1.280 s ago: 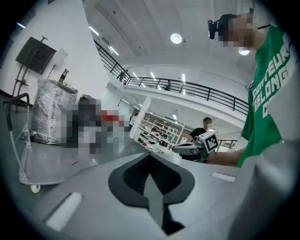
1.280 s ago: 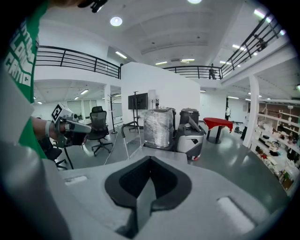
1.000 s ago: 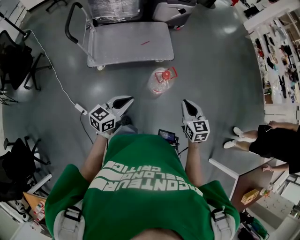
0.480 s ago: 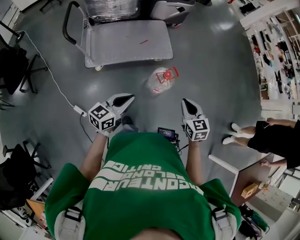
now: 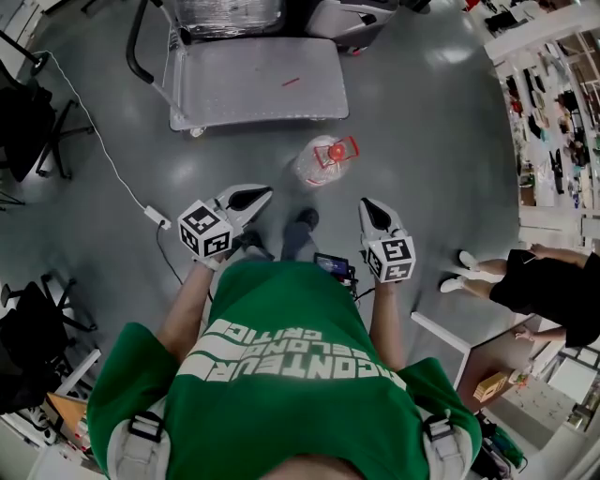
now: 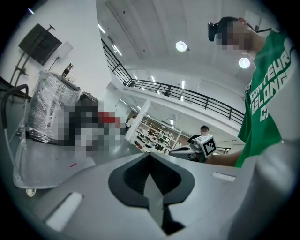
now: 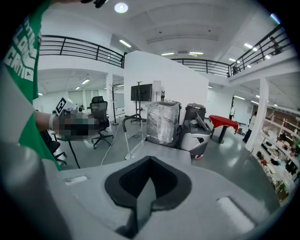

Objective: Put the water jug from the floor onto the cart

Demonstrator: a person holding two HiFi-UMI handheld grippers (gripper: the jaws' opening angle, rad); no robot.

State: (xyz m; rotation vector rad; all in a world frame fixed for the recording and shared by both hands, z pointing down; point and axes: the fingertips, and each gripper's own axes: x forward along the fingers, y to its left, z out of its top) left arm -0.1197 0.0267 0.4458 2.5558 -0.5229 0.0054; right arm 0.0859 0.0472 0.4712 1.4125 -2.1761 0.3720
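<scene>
The water jug [image 5: 323, 161], clear with a red cap and red handle, lies on the grey floor in the head view, just ahead of both grippers. Beyond it stands the flat grey cart [image 5: 253, 84] with its black push handle [image 5: 141, 42] at the left. My left gripper [image 5: 246, 200] is shut and empty, down-left of the jug. My right gripper [image 5: 372, 208] is shut and empty too, down-right of it. The left gripper view shows shut jaws [image 6: 149, 157] and the cart deck [image 6: 42, 164]. In the right gripper view the shut jaws [image 7: 150, 161] face the cart [image 7: 140, 140]; the jug is hidden there.
A plastic-wrapped bundle [image 5: 225, 14] and a grey machine [image 5: 352, 19] stand behind the cart. Office chairs [image 5: 28, 122] and a cable with a white plug block [image 5: 150, 216] are at the left. Another person [image 5: 544, 286], a white table [image 5: 450, 337] and shelves [image 5: 553, 112] are at the right.
The person has stepped forward: a shoe now shows between the grippers. Both grippers have drifted slightly toward the jug, still shut and empty.
</scene>
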